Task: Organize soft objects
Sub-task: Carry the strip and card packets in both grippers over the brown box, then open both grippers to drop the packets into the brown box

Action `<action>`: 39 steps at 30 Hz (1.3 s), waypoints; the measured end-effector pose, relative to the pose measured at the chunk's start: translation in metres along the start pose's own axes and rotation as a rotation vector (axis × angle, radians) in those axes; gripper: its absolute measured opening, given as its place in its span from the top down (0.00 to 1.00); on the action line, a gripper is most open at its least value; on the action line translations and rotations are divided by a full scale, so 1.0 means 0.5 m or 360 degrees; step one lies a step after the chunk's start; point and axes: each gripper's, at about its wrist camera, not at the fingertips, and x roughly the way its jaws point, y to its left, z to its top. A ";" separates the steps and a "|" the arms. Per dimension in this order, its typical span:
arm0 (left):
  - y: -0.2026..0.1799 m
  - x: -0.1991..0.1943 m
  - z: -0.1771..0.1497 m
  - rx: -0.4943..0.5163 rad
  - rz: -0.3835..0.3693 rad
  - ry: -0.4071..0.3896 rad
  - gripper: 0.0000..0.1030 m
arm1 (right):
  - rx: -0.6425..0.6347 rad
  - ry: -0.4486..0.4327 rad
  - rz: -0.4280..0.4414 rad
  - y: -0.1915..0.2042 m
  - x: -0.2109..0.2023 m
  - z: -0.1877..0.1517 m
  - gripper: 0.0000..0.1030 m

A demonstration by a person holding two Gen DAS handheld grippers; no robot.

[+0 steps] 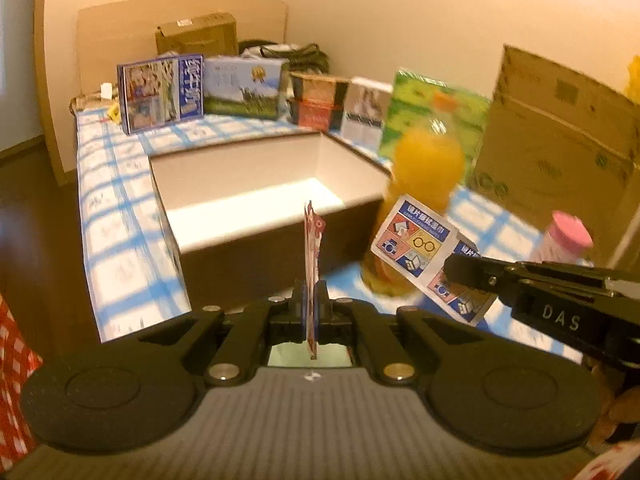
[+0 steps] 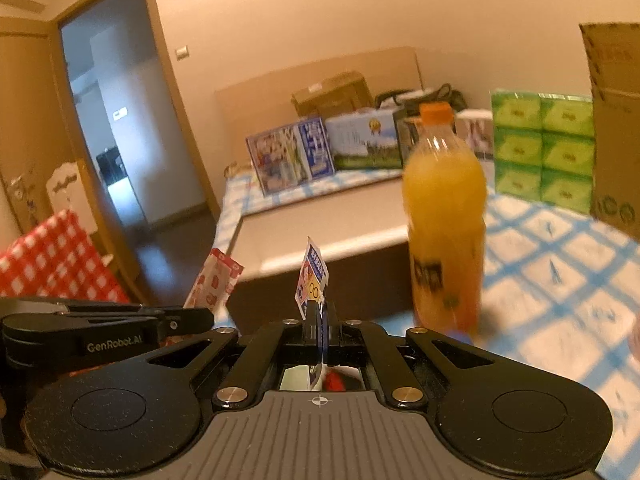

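Left fingers (image 1: 311, 300): I clench them on a thin red-and-white packet (image 1: 312, 240), held edge-on above the checked cloth (image 1: 116, 216).
Right fingers (image 2: 320, 316): I clamp them on a blue-and-white wipe packet (image 2: 313, 276), lifted clear of the cloth.
Just ahead: an open brown box (image 1: 256, 236) and an orange drink bottle (image 2: 444, 216).
Further back: green tissue packs (image 2: 542, 152) and picture boxes (image 1: 160, 92).

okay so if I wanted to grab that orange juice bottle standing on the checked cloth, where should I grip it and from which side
Probably the narrower stretch of the orange juice bottle just below its cap, coming in level from the near side. It stands upright, its belly looks wide for the fingers, and boxes crowd behind it.
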 end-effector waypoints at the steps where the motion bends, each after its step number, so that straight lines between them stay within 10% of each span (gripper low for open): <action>1: 0.006 0.011 0.017 -0.0008 0.0000 -0.0013 0.98 | 0.0001 -0.0014 -0.0004 0.002 0.016 0.016 1.00; 19: 0.152 0.293 0.160 -0.0136 0.0143 0.0089 0.98 | -0.0072 0.0042 -0.0100 -0.019 0.381 0.125 1.00; 35: 0.177 0.442 0.167 -0.0160 0.0157 0.0250 0.96 | -0.0042 0.0079 -0.0230 -0.063 0.509 0.129 0.99; 39: 0.193 0.457 0.168 -0.0209 0.0147 0.0299 0.57 | -0.0003 0.0166 -0.0264 -0.072 0.537 0.128 0.87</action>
